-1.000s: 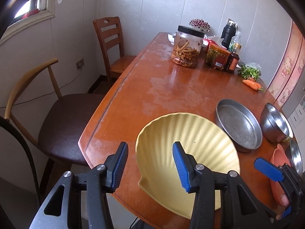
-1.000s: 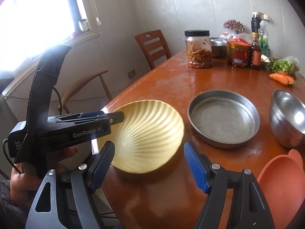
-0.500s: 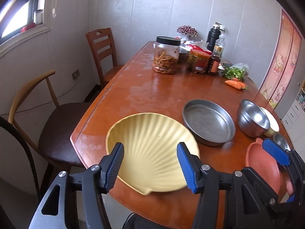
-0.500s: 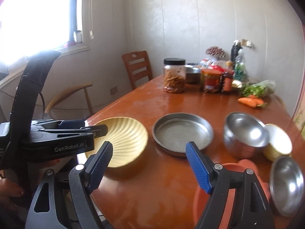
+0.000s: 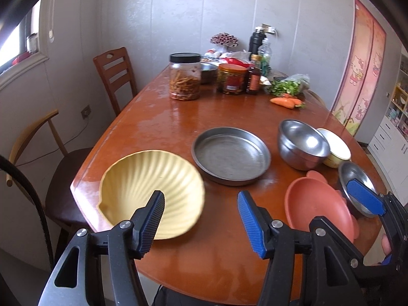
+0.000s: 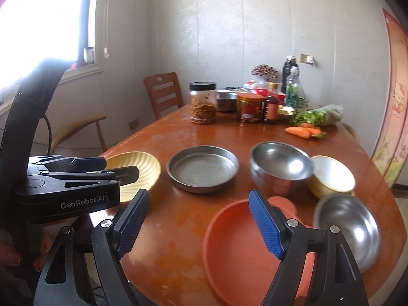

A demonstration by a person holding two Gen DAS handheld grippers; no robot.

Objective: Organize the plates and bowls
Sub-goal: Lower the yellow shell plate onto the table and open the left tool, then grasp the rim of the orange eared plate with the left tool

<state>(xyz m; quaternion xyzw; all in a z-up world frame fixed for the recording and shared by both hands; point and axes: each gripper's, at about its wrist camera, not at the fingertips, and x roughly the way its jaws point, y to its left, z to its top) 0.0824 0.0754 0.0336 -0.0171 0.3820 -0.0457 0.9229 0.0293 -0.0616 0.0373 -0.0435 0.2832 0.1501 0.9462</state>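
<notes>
Moved: both grippers backed off; shell plate (image 5: 150,191) let go, flat on surface (image 5: 163,127).
Left jaws: opening, empty; plate at left pad.
Right jaws: apart, empty, over pink plate (image 6: 244,250).
Why: likely stacking next.

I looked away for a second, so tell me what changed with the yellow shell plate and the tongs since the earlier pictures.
The left tongs let go of the yellow shell plate; their jaws are opening, nothing between them. Both the left and the right tongs pulled back and up from the table. The plate, the steel pan and the bowls stayed put.
</notes>
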